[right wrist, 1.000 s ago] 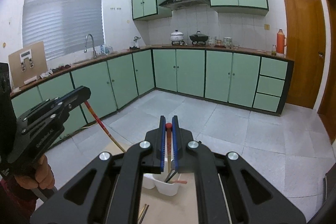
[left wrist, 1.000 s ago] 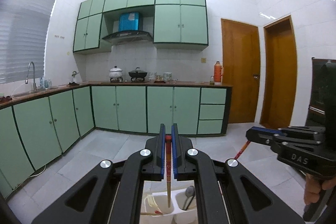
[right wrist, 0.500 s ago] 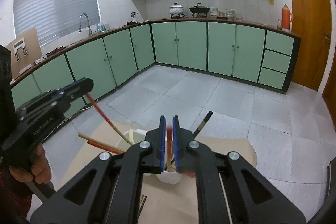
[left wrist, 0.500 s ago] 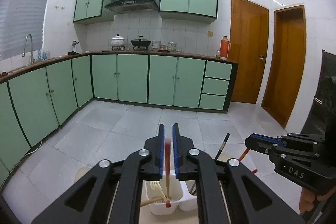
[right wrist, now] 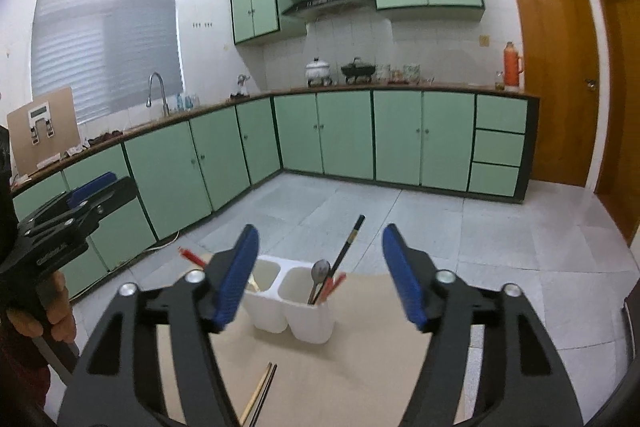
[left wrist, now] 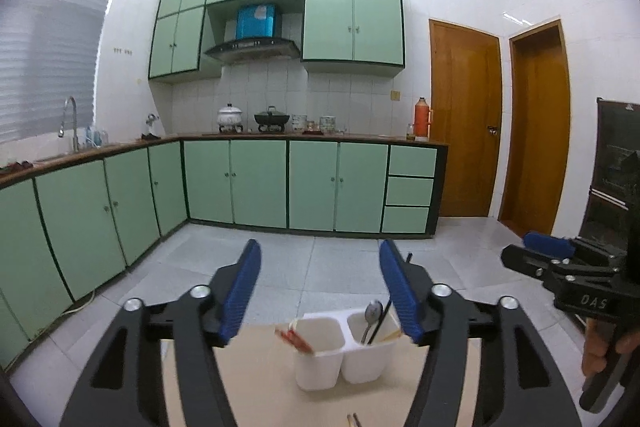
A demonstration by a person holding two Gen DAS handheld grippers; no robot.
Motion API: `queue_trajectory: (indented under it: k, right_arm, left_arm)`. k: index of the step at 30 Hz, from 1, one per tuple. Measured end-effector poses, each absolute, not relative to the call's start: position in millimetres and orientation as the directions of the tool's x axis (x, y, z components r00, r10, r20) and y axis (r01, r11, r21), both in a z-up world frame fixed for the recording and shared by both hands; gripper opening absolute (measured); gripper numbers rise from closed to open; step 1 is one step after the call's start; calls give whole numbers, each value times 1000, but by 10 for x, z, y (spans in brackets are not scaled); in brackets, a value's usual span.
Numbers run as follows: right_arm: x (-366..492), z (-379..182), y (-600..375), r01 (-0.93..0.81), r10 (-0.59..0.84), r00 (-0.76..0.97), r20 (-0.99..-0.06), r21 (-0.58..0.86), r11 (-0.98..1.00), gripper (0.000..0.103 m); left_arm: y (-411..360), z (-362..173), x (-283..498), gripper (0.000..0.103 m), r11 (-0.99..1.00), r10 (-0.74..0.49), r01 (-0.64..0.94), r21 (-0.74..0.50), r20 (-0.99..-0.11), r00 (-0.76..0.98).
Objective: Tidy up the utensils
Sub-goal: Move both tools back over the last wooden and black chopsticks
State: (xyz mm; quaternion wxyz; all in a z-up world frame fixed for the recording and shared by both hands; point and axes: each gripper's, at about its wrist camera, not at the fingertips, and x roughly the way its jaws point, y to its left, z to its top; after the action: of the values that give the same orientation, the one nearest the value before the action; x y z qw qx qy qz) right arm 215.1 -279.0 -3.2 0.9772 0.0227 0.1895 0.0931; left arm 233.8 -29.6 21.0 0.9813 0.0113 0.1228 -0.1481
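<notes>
L tongs (left wrist: 320,291) opening, jaws wide, nothing btwn them; R tongs (right wrist: 320,275) same, opening w/ nothing gripped. White two-compartment holder (right wrist: 292,315) stands near far edge of tan tabletop (right wrist: 360,379). Left compartment: red chopsticks (left wrist: 295,339). Right compartment: metal spoon (right wrist: 320,273), black chopstick (right wrist: 348,243), red chopstick (right wrist: 332,289). Loose chopstick pair (right wrist: 262,395) lies flat on tabletop, nearer the near edge, apart from holder.

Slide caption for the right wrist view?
Right tongs opening, empty, above white holder with spoon and chopsticks.
</notes>
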Motion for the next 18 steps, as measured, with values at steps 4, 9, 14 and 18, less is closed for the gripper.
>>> queue_trajectory:
  k: [4,9,14,18]
  right_arm:
    - [1797,-223,-2821,-154,180,915,-361,99,983,82]
    - [1375,-562,-2768,-112,136,918,-372,86,990,90]
    - [1060,-919,-2706,-59,88,926,-367,91,994,94]
    - [919,-1192,-2657,-23,57,925,-376,94,995,95]
  left_arm:
    - [-261,29,2045,69,955,-291,297,-24,-282,914]
    - [-193,-346,1758,80,963,-257,270,-11,-340,904]
    - [-96,-769,1607,81,967,-240,254,-25,-427,872]
    - [-19,-1064,1502,81,969,-232,246,-35,-476,848]
